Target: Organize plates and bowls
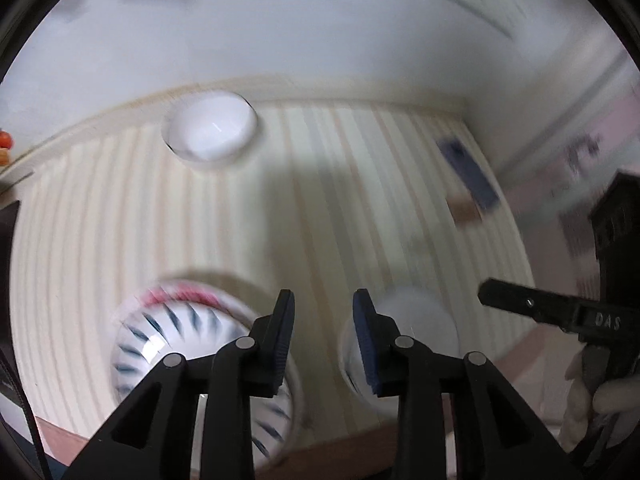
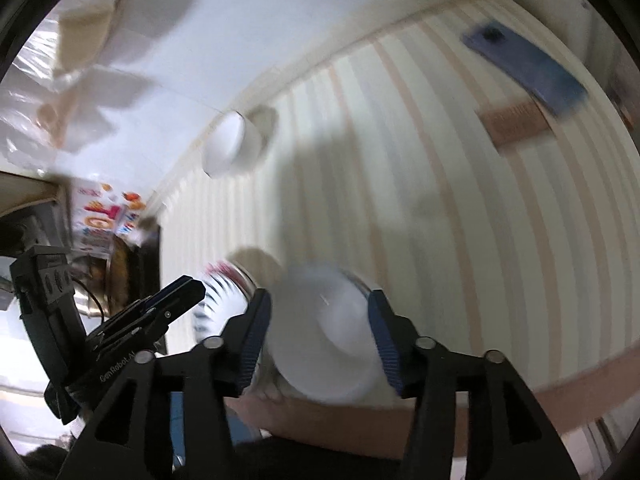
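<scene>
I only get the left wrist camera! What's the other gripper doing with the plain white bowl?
Observer: In the right wrist view the right gripper is open, and the plain white bowl shows between its fingers. I cannot tell if they touch it.
Operator: Is there stuff past the left side of my picture?
Observer: Yes, a colourful printed pack sits just beyond the edge of the striped cloth.
Operator: And higher up?
Observer: Some clear plastic bags fill the top left of that view.
</scene>
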`<state>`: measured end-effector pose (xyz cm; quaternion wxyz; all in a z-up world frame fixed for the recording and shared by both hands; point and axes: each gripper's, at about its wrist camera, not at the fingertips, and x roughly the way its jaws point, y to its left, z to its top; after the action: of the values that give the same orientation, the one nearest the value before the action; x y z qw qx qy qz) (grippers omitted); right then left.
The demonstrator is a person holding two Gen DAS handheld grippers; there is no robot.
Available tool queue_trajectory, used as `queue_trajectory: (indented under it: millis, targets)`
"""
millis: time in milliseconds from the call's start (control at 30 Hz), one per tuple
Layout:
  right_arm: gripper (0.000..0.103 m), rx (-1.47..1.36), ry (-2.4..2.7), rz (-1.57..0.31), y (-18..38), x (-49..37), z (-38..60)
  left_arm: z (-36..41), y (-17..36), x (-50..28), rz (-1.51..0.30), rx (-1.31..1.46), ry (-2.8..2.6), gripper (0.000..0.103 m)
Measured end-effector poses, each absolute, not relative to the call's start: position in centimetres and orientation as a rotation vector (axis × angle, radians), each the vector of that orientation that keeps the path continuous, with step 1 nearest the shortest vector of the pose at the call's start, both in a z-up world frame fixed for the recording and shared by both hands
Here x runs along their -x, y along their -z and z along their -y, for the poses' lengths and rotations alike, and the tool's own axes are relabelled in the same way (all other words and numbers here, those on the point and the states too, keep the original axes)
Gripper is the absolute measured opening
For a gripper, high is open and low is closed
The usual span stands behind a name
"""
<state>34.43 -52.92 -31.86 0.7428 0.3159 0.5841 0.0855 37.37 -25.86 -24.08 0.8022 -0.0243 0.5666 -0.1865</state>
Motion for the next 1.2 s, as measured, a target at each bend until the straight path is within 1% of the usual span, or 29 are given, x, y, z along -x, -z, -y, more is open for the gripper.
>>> queue_trajectory:
  millis: [100,200,433,600,867,933,967,1000,1067,1133,1200]
  targets:
    - [0.057,-0.702,-0.228,-1.243,31.3,-39.1,51.6,23.5,24.2,-41.6,-1.206,0.103,0.330,0.028]
    - [0.057,-0.679,-0.246,-1.223,31.5,-43.8,50.1,21.0,25.5,-46.1,-1.218,0.173,0.256,0.028]
    - [0.057,-0.654,-0.270,-1.271,35.0,-53.7,45.9,17.2,31.0,-54.6,-1.292,0.261,0.149,0.028]
    - [0.057,-0.642,-0.252,-1.326,38.2,-57.8,43.2,16.2,35.0,-57.7,-1.367,0.280,0.123,0.028]
    - [0.057,-0.671,-0.236,-1.397,42.8,-60.9,41.7,16.7,37.5,-58.7,-1.391,0.264,0.177,0.027]
    - [0.053,-0.681,-0.246,-1.390,43.5,-61.2,41.7,16.7,37.5,-58.5,-1.362,0.269,0.194,0.027]
    - [0.044,-0.675,-0.242,-1.392,43.7,-61.3,41.6,16.7,37.4,-58.4,-1.351,0.265,0.196,0.021]
    - [0.034,-0.671,-0.239,-1.394,43.9,-61.4,41.6,16.8,37.4,-58.4,-1.346,0.261,0.203,0.018]
    - [0.024,-0.677,-0.260,-1.385,44.0,-61.5,41.4,17.1,37.2,-58.2,-1.338,0.240,0.203,0.017]
    - [0.019,-0.652,-0.266,-1.364,43.7,-61.5,40.9,17.1,37.0,-57.9,-1.330,0.232,0.199,0.017]
    - [0.019,-0.624,-0.264,-1.360,43.3,-61.6,40.6,17.2,36.9,-57.7,-1.325,0.227,0.194,0.017]
